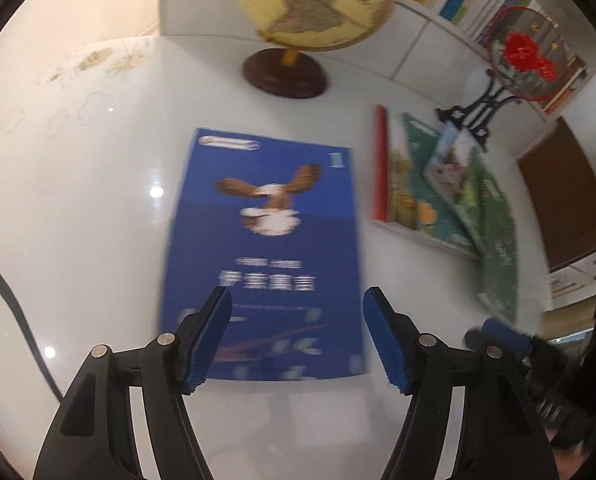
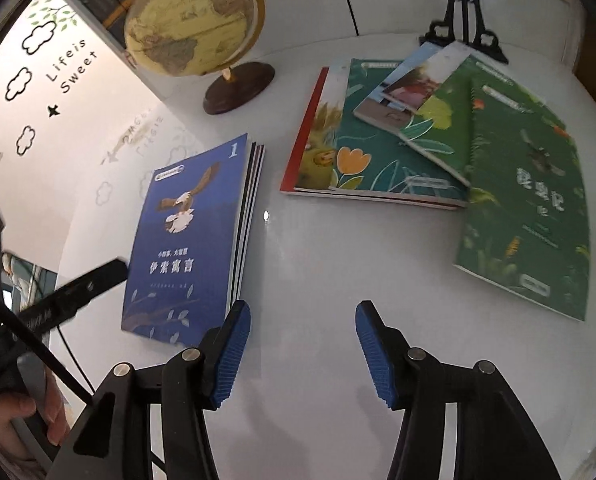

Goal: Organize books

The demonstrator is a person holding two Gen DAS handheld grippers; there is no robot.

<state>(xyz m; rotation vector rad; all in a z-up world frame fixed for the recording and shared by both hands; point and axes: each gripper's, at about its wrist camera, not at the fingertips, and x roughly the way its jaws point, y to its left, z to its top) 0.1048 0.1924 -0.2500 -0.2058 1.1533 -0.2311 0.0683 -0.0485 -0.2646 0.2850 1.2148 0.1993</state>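
Left wrist view: the left gripper (image 1: 298,336) hangs over the blue book (image 1: 265,256) at frame centre on the glossy white counter (image 1: 77,208), fingers apart, nothing between them.

Right wrist view: the right gripper (image 2: 302,354), fingers apart and empty, sits at lower centre; the blue stack lies left, the loose books (image 2: 438,148) upper right. Thin, floppy, slick covers: probably best pinched at an edge.

A blue book (image 2: 189,236) with an eagle and the numeral 1 on its cover is seen lying flat and closed on a small neat stack, ahead and to the left of the right claw (image 2: 304,354); in the left wrist view it (image 1: 263,256) lies directly ahead of the left claw (image 1: 298,340). A loose, fanned pile of green-covered books (image 2: 438,148) over a red-edged book (image 2: 302,136) is spread ahead and to the right, the nearest green book (image 2: 530,208) lying askew.
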